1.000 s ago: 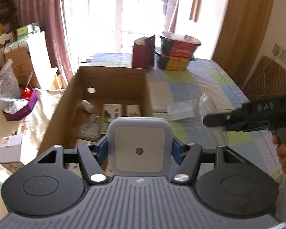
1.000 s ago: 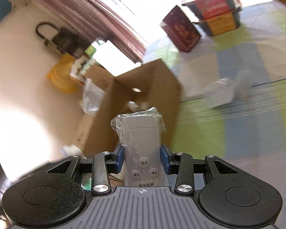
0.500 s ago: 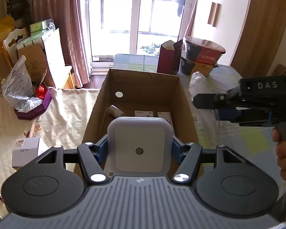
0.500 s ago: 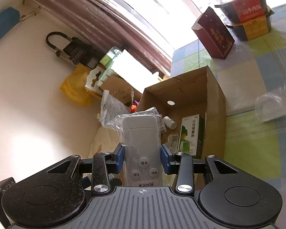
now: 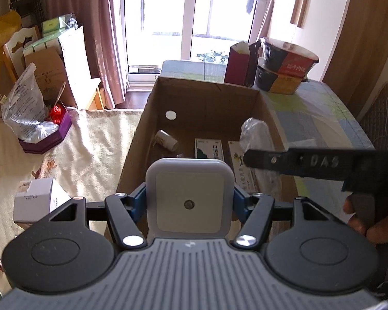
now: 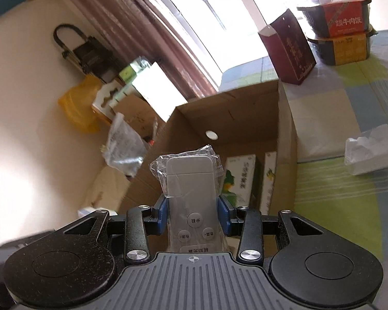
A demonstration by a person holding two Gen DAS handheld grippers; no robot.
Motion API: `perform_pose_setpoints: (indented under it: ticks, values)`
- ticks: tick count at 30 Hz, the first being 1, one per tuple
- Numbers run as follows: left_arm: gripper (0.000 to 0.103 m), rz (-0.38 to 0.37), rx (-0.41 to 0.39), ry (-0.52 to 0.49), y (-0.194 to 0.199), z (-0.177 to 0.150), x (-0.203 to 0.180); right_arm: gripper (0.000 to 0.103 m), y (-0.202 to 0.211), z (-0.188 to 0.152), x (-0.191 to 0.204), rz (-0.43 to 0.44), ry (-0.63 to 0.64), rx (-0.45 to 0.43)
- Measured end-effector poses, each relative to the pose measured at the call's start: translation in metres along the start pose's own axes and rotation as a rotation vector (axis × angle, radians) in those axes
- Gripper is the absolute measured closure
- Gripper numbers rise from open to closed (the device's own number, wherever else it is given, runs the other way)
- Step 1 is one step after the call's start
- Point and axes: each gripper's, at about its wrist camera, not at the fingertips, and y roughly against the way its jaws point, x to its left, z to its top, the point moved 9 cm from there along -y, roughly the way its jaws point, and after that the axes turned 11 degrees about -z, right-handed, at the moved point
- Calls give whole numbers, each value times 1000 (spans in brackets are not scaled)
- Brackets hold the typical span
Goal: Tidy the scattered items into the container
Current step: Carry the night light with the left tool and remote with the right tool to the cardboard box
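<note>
Closest in, the left gripper [image 5: 188, 202] has its blue pads clamped on both sides of a square white-and-grey plastic gadget with rounded corners [image 5: 188, 196] that has a small round dot in the middle, no writing on it that I can read, and it's held level just short of the near edge of the open brown cardboard box [image 5: 204, 103]. The right gripper [image 6: 192, 213] is squeezed onto a slim white remote control in a clear plastic bag [image 6: 190, 196], top end pointing up and forward over the box opening; the round buttons have Chinese characters, too small for me to make out. From the left wrist view the right tool's black body comes in from the right with "DAS" embossed on it, and the person's right hand [image 5: 367, 219] is wrapped around its handle. Down on the box floor there's a small white pill bottle on its side [image 5: 165, 140] near the left wall and two flat white-and-green printed cartons [image 6: 239, 178] by the right wall, print unreadable. On the checked tablecloth [image 6: 349, 188] past the box's right wall lies a crumpled clear plastic wrapper [image 6: 370, 152]. At the far edge stands a dark red paper bag with gold characters [image 6: 289, 51], just beside two stacked instant-meal tubs [image 6: 341, 28], top one labelled something like "牛肉饭".
</note>
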Motion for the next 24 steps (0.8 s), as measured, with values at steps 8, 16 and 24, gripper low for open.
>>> perform_pose_setpoints:
  ticks: [8, 16, 24]
  values:
    - [42, 2, 30, -5, -10, -11, 3, 61, 6, -20, 3, -101, 155, 9]
    - [42, 8, 56, -26, -16, -17, 4, 61, 2, -38, 12, -201, 377, 95]
    - [42, 18, 64, -52, -18, -17, 8, 61, -11, -48, 20, -236, 574, 204]
